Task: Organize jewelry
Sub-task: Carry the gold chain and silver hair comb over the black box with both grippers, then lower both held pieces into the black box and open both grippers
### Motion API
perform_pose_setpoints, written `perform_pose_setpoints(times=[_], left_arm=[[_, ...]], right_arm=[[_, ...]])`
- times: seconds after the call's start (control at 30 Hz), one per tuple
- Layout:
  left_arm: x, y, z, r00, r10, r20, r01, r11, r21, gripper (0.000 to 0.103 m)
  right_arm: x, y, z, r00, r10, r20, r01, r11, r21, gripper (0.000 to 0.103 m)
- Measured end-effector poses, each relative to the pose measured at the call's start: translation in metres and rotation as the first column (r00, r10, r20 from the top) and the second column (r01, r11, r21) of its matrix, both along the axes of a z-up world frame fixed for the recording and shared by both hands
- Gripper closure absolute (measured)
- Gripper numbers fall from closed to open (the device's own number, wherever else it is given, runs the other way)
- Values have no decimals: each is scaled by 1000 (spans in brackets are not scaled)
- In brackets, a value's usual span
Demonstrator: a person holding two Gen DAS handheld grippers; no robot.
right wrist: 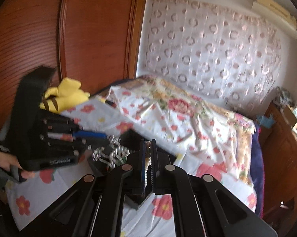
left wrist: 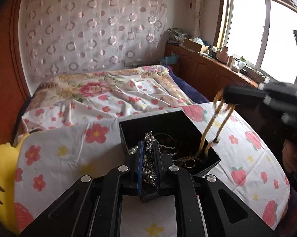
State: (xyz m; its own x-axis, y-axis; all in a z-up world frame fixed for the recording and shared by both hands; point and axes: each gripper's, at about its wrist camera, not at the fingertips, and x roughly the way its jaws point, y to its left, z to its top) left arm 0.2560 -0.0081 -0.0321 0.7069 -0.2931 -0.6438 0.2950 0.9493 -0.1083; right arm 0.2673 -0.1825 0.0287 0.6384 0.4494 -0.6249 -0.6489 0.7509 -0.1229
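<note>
1. Black, open-topped box (left wrist: pixel 164 126) stands on a bench covered with a flower-and-strawberry cloth (left wrist: pixel 69 148), in front of the bed (left wrist: pixel 109 90).
2. The left wrist view looks down into the box: a tangle of jewelry lies inside, with dark beads, silvery pearls (left wrist: pixel 133 150) at the near wall and a gold ring (left wrist: pixel 190 165) near the right corner.
3. That view alone shows the window (left wrist: pixel 247 29) and the cluttered wooden cabinet (left wrist: pixel 207 67).
4. The left gripper (left wrist: pixel 148 154) has its jaws closed on a silvery ornament (left wrist: pixel 149 158) over the box.
5. The right gripper (left wrist: pixel 226 96) has its jaws closed on a golden bead strand (left wrist: pixel 209 126), which hangs in a loop into the box.
6. The right wrist view is blurred; it alone shows the wardrobe (right wrist: pixel 69 29), a yellow plush toy (right wrist: pixel 69 94) and the person's hand (right wrist: pixel 8 162) on the left gripper's handle.
</note>
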Motion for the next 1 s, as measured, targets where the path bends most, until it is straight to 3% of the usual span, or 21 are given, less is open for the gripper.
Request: perform_pose_setpoints(times=[0.23,0.43,0.67,0.7,0.77,0.9,0.97,1.0], left_arm=[[11,-14,3,1000,-14,3,14,1000,14,95],[13,-19,7,1000,-8,8,8,1000,27,94],[4,-17,16,1000,3,30,-4,1000,31,92],[0,-17,17,999,5,36,-6,999,31,86],[-10,-16,21,998,15,55,-17,999,30,53],[-40,-17,29,995,38,96,-41,999,29,36],[-59,-15,35,990,60,127,-63,998,22,19],[-70,-15,38,987,69,146,-72,997,18,17]], right_arm=[[-4,2,-26,999,-9,-54,9,1000,-5,96],[-6,-7,-21,998,-32,-61,34,999,40,78],[-15,-26,-12,995,-70,-68,77,991,105,78],[-19,-29,-12,995,-76,-69,84,990,113,78],[-28,-35,-13,993,-99,-70,108,986,127,76],[-52,-48,-13,988,-144,-61,153,973,172,60],[-72,-55,-12,983,-175,-51,181,964,194,51],[-78,-57,-11,981,-185,-49,191,960,203,47]])
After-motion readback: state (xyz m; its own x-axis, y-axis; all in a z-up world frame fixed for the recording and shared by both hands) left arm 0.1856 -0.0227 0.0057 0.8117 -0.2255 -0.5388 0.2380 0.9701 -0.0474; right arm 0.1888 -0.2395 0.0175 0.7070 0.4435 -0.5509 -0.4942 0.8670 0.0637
